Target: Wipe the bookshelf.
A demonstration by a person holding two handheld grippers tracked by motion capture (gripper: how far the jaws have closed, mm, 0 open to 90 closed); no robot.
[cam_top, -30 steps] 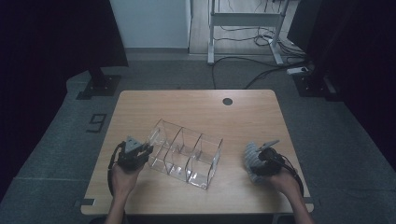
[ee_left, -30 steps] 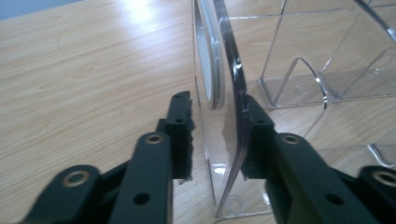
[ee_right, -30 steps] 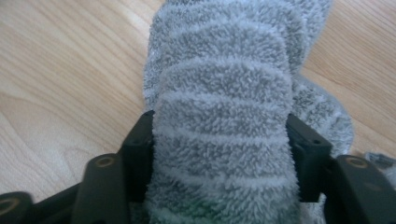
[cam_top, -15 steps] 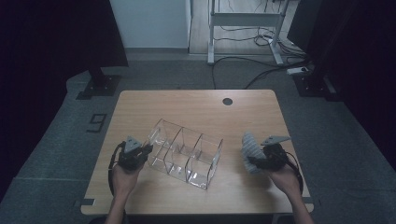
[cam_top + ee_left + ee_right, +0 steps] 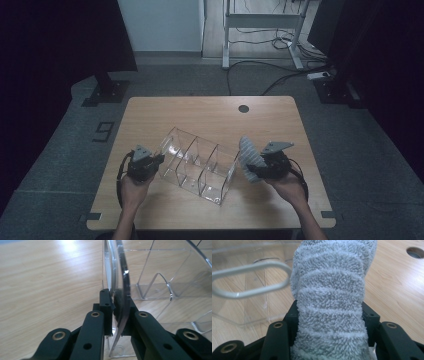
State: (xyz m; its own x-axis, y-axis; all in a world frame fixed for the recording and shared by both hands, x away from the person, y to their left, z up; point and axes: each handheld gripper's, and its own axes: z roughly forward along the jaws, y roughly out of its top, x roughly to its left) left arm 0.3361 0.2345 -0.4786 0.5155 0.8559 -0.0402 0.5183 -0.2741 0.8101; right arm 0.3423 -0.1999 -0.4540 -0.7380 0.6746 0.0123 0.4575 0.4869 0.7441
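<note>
Clear acrylic organizer [image 5: 197, 165] sits mid-bench, its end wall pinched by the left claw [image 5: 116, 300], while the right claw [image 5: 254, 169], clamped on a fluffy grey cloth [image 5: 330, 297], next needs lowering into a compartment.

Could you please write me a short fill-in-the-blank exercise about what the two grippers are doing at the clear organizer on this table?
1. The left gripper is shut on an end wall of the clear ____ organizer.
2. The right gripper holds a fluffy grey ____.
3. The organizer stands on a ____ table with a round hole near its far edge.

Missing words: plastic; cloth; wooden
</note>
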